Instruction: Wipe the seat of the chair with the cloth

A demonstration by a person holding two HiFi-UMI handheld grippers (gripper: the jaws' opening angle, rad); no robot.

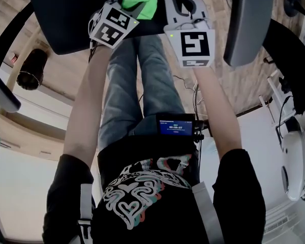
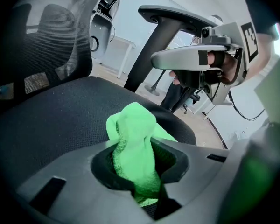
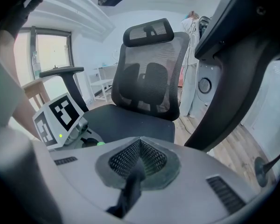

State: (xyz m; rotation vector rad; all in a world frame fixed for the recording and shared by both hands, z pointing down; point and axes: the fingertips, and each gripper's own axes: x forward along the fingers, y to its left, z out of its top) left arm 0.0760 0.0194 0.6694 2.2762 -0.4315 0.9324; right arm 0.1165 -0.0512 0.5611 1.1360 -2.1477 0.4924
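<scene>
Plainly, the only thing holding anything is the left gripper [image 2: 142, 171]: its jaws are pressed together on one bright green cloth [image 2: 133, 129], which is bunched in the dark hollow between the pads and sticks out in a rumpled peak ahead of them. The cloth lies over the front part of the black seat [image 2: 51, 120] of the chair; I cannot tell whether it presses on the fabric. The right gripper [image 3: 137, 164] has its jaws brought fully together with nothing between them. In the head view it is just beside the left gripper, between the cloth and the grey pad of the right armrest [image 1: 249, 19]. By count there is one cloth, one chair and two grippers, each with one marker cube: the left cube [image 1: 112, 27] is tilted and the right cube [image 1: 193, 44] is turned squarely up to the head camera. The chair shows two armrests in the right gripper view, the far armrest [image 3: 60, 72] small at the left and the near one looming dark at the right. One mesh backrest [image 3: 149, 83] rises behind the seat and carries one headrest [image 3: 148, 31]. At the person's waist sits one small device [image 1: 175, 125] with a lit screen.
</scene>
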